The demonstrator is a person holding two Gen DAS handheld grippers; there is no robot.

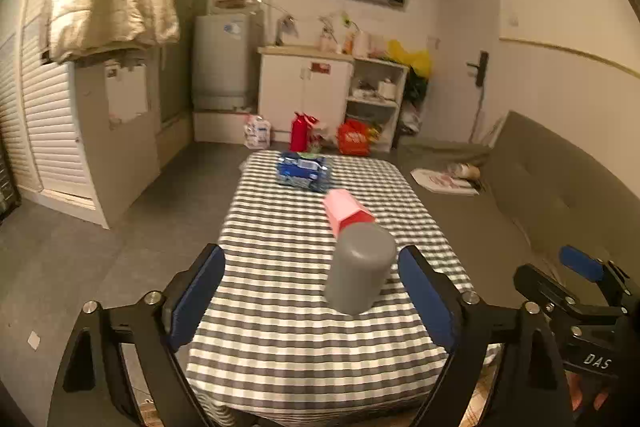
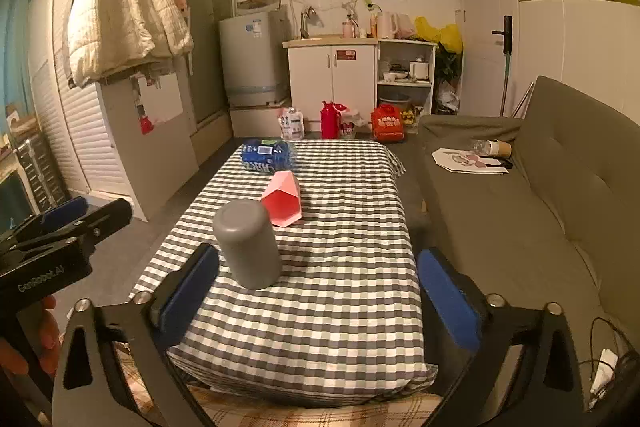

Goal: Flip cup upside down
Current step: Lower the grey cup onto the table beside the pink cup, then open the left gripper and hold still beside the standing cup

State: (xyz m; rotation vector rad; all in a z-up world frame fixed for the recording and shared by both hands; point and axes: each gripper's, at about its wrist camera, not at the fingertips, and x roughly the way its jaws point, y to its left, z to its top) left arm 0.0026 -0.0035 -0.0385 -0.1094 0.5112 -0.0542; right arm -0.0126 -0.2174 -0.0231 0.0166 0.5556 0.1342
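A grey cup (image 1: 360, 269) stands upside down, closed base up, on the checked tablecloth (image 1: 288, 339); it also shows in the right wrist view (image 2: 249, 243). A pink faceted cup (image 1: 346, 213) lies on its side just behind it, its open mouth visible in the right wrist view (image 2: 283, 202). My left gripper (image 1: 316, 303) is open and empty, its blue pads (image 1: 200, 297) wide apart, the grey cup between and slightly beyond them. My right gripper (image 2: 316, 295) is open and empty, right of the grey cup.
A blue plastic-wrapped pack (image 2: 267, 155) lies at the table's far end. A grey sofa (image 2: 532, 211) runs along the right side with papers and a paper cup (image 2: 500, 148). Cabinets, a red flask (image 2: 330, 120) and bags stand on the floor beyond.
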